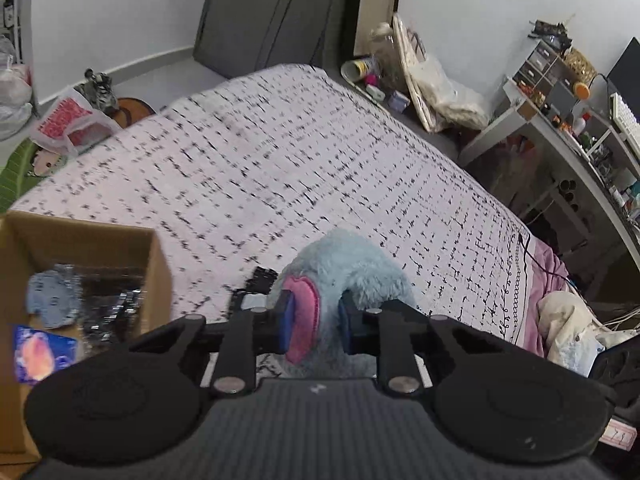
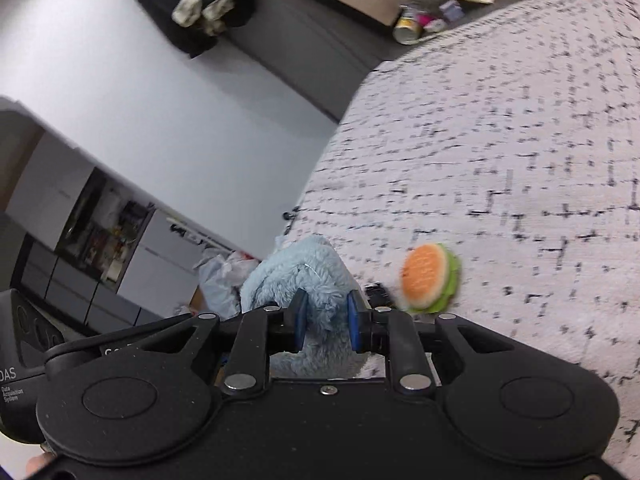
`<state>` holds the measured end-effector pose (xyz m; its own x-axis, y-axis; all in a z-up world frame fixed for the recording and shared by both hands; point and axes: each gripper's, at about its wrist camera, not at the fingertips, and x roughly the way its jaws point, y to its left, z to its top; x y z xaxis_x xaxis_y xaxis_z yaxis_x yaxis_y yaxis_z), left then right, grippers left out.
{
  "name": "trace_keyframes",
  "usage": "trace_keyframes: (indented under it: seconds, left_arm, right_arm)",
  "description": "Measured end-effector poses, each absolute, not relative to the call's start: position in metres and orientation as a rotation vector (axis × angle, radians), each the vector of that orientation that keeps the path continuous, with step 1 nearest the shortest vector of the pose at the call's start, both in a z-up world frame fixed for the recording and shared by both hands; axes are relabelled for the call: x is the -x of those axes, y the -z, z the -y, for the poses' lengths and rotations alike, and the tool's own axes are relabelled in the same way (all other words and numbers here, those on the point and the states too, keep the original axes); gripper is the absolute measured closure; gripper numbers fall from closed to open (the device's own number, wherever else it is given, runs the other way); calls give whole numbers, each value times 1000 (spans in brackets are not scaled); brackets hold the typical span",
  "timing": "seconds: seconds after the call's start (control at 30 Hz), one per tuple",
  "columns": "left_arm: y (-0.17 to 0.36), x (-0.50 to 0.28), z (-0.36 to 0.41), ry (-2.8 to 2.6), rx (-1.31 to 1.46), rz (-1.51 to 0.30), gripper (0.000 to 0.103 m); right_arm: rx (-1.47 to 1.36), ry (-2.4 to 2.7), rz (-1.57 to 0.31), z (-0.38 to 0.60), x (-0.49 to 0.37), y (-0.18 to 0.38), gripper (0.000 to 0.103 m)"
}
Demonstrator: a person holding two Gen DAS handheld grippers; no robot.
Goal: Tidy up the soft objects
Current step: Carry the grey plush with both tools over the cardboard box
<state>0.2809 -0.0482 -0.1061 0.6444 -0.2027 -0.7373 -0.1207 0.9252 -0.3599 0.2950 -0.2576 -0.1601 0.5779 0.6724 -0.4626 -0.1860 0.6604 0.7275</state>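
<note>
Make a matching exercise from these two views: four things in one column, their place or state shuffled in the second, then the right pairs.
Things:
1. blue plush toy
2. burger toy
3. cardboard box
4. left gripper

Place or state:
A. lying loose on the patterned bedspread
B. open-topped, with items inside
C. clamped by both grippers
D. shut on a pink-lined part of the plush

Pairs: 1-C, 2-A, 3-B, 4-D

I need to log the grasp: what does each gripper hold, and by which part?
Both are shut on the blue plush toy: the left gripper pinches a pink-lined fuzzy part, perhaps an ear; the right gripper pinches plain blue fur.
</note>
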Motion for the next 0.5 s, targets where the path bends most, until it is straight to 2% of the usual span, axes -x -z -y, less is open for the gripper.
trace_keyframes:
  seconds: [0.5]
  left_arm:
    - [79, -221, -10, -52, 452, -813, 82]
  right_arm:
    - [-579, -724, -756, 198, -262, 138, 83]
